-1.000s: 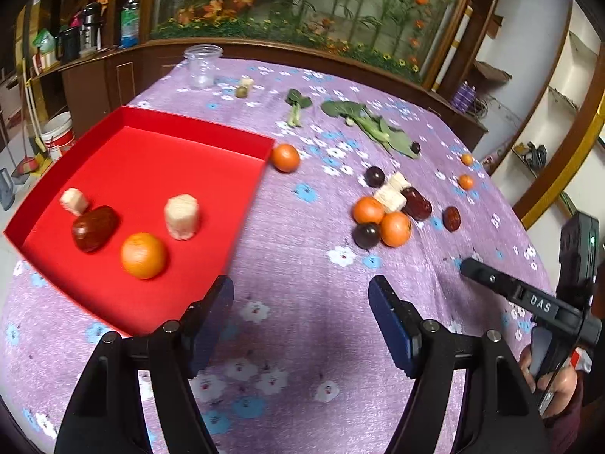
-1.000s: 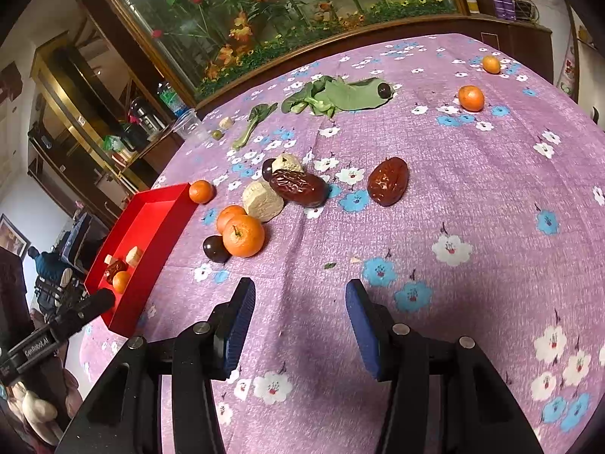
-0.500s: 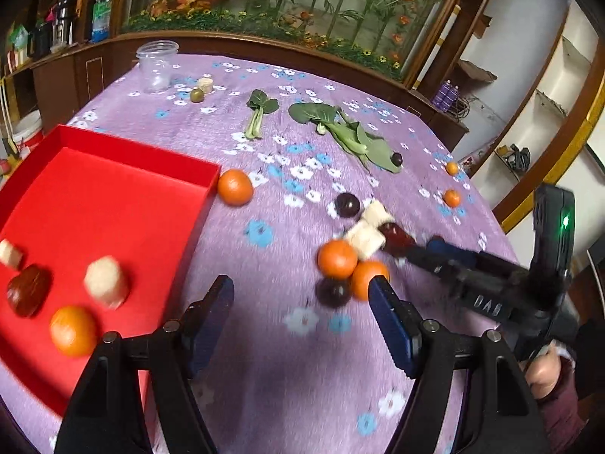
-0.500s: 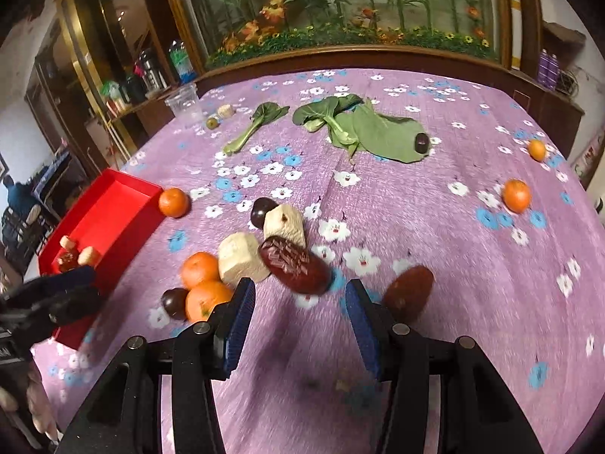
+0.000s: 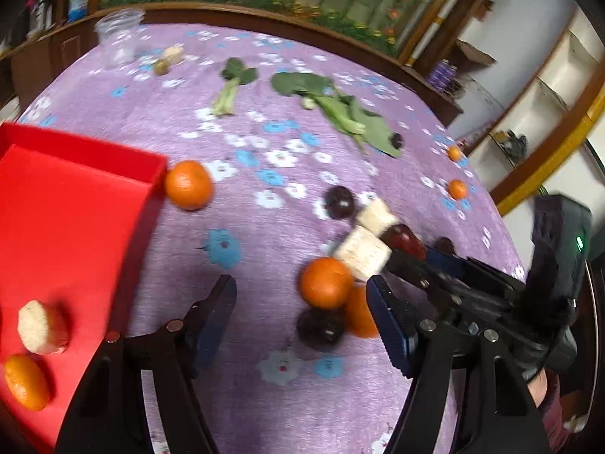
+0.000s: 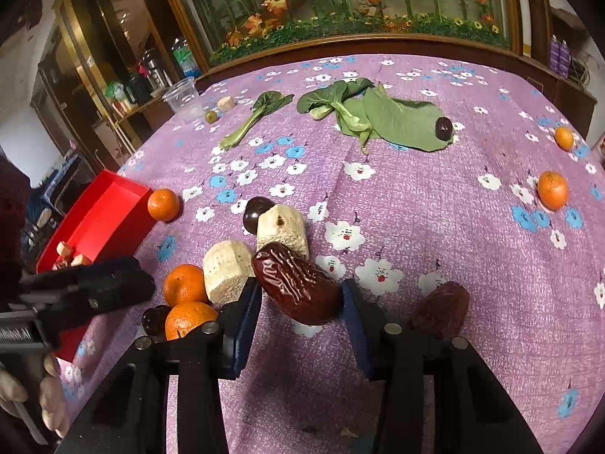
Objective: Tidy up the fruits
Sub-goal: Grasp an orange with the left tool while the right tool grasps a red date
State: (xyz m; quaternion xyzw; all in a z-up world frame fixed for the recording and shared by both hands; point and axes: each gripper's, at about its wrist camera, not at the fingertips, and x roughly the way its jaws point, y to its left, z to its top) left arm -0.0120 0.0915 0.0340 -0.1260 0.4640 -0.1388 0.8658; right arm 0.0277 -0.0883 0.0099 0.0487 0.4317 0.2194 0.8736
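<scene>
Across the purple flowered tablecloth [image 6: 435, 204], your largest item is the red tray [image 5: 68, 227], a smooth, shallow rectangle at the left holding a pale rough cylinder [image 5: 39, 327] and an orange [image 5: 24, 382]. Well back lie flat green leaves [image 6: 393, 119] with a small dark fruit resting on them, and a clear plastic cup [image 6: 183, 98] sits near the far edge. Your right gripper [image 6: 300, 316] has its blue-padded jaws spread about the width of the big red date [image 6: 297, 287], which lies between the fingertips; it is glossy, wrinkled and oblong, and whether the pads touch it cannot be told. A second, duller date [image 6: 440, 310] sits just to the right of that gripper. Left of it cluster two beige spongy blocks [image 6: 281, 229], two oranges [image 6: 185, 283] and dark round plums [image 6: 257, 208]. Another orange [image 6: 163, 204] lies just beside the tray's corner, and two small oranges [image 6: 552, 190] sit well apart at the right. Your left gripper [image 5: 302, 314] is wide open with nothing between its pads, hovering near that cluster. Lettering on the left tool's body is too blurred to read.
</scene>
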